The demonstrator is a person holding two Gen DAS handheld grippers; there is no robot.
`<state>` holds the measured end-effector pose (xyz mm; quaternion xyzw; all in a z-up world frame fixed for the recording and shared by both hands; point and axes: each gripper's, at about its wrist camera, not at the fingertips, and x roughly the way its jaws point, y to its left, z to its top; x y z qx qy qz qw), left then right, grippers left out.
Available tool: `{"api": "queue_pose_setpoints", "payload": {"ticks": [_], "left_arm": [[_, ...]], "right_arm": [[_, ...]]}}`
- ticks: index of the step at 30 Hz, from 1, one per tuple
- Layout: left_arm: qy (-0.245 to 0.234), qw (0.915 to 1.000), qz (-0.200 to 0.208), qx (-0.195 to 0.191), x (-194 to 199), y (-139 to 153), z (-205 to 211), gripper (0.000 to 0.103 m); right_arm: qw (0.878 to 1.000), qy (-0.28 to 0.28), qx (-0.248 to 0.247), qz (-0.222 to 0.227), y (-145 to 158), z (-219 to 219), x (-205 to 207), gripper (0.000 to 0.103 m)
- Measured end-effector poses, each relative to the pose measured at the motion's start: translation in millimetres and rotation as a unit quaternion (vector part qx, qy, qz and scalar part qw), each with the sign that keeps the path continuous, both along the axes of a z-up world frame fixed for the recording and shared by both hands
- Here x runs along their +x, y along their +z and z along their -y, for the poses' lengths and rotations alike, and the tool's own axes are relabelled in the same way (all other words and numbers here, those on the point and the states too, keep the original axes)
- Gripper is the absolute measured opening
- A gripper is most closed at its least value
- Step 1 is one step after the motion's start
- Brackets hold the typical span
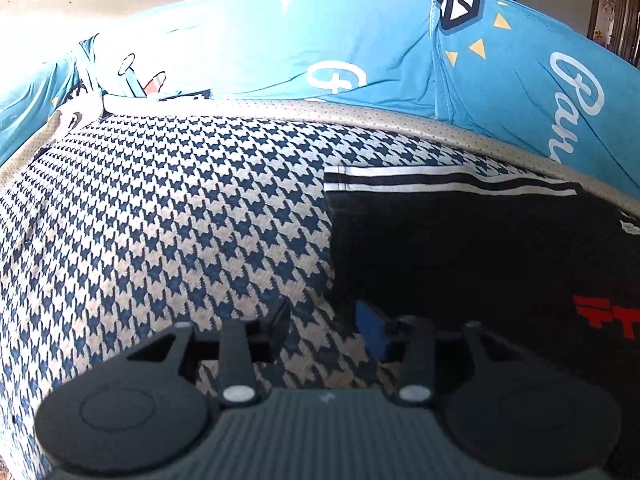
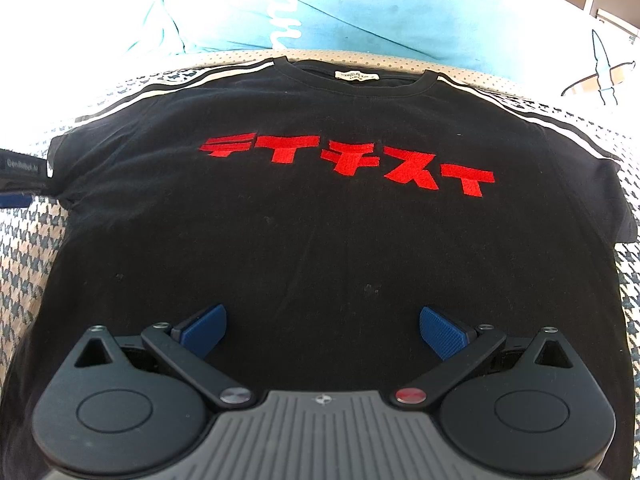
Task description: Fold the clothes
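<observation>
The black T-shirt [image 2: 320, 220] lies flat, soft and limp, best pinched at a sleeve or hem, while the right gripper [image 2: 323, 334] and left gripper [image 1: 326, 328] both gape empty.

One black T-shirt [image 2: 320, 240], one turquoise printed cloth [image 1: 360, 40], one houndstooth cover [image 1: 160, 220], two grippers

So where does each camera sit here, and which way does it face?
Left wrist: on the left gripper, low over the houndstooth cover, facing the black shirt sleeve edge; fingers apart.
Right wrist: on the right gripper, above the shirt's lower front, facing its collar; fingers wide apart.
Shared: shirt, cover, blue fabric behind.
</observation>
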<state>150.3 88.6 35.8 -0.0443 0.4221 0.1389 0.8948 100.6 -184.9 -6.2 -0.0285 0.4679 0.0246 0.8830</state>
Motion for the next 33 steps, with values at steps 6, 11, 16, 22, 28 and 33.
{"api": "queue_pose_setpoints", "payload": {"ticks": [6,11,16,22,28,33], "left_arm": [[-0.017,0.9997,0.02,-0.001,-4.6,8.7,10.5,0.055],[-0.056,0.9979,0.032,-0.009,-6.5,12.6,27.4,0.058],[-0.106,0.993,0.041,-0.031,-10.5,12.2,44.9,0.062],[-0.167,0.9846,0.037,-0.034,-18.3,4.0,71.3,0.064],[-0.214,0.9766,0.018,-0.015,-24.9,-11.8,93.9,0.067],[-0.218,0.976,0.002,0.009,-28.9,-22.1,97.9,0.077]], "right_arm": [[1.0,0.007,0.001,0.003,0.1,2.2,-4.0,0.103],[1.0,0.01,0.003,0.008,1.0,9.0,-8.3,0.103],[1.0,0.012,0.006,0.013,2.0,16.0,-12.7,0.103],[1.0,-0.018,0.002,0.017,4.5,36.8,-13.6,0.103],[0.998,-0.058,0.004,0.014,5.5,65.6,-13.8,0.103],[0.998,-0.061,0.024,0.016,7.1,88.8,-18.4,0.103]]}}
